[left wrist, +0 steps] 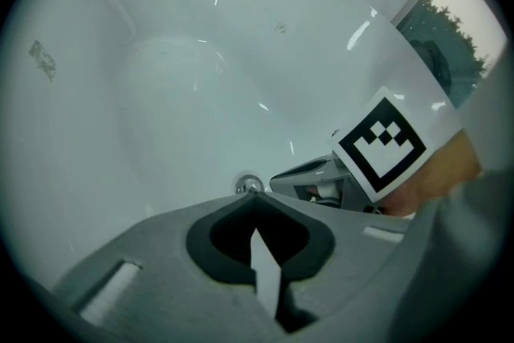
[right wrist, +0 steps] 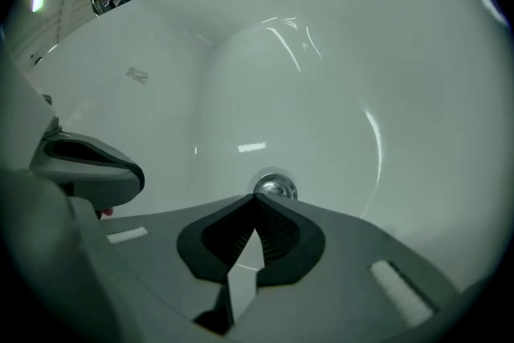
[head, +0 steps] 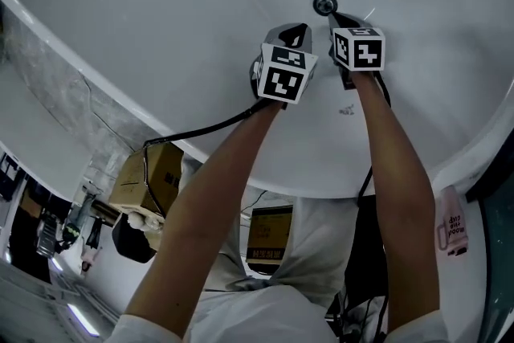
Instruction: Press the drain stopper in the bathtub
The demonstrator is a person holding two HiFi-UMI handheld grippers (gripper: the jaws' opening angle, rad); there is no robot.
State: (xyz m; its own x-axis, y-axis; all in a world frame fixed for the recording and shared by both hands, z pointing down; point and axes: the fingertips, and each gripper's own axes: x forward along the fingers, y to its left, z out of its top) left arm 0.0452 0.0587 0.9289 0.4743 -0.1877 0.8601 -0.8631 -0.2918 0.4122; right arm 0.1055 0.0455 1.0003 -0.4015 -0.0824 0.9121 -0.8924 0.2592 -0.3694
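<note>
Approach step, press not yet done. The drain stopper, a round chrome cap, sits on the floor of the white bathtub. Everything below is placed relative to that stopper.

R gripper: jaws pinched together at the tips, nothing between them. Its tips are just beside the stopper, on the person's side and aimed at it. In head view the R gripper looks almost on the cap, but contact can't be confirmed from any view.

L gripper: jaws also closed tip to tip, empty. It hovers near the stopper, a bit further back than the R one. In head view the L gripper is to the stopper's left and lower in frame. Both forearms reach in over the tub rim.

Judgement: R gripper is the likely presser since it's closer and lined up. Next move needs a short straight push down w/ closed tips centred on the cap. Off-centre contact could slip on the domed chrome.

Bkgd: cardboard box well apart from the stopper, outside the tub.
</note>
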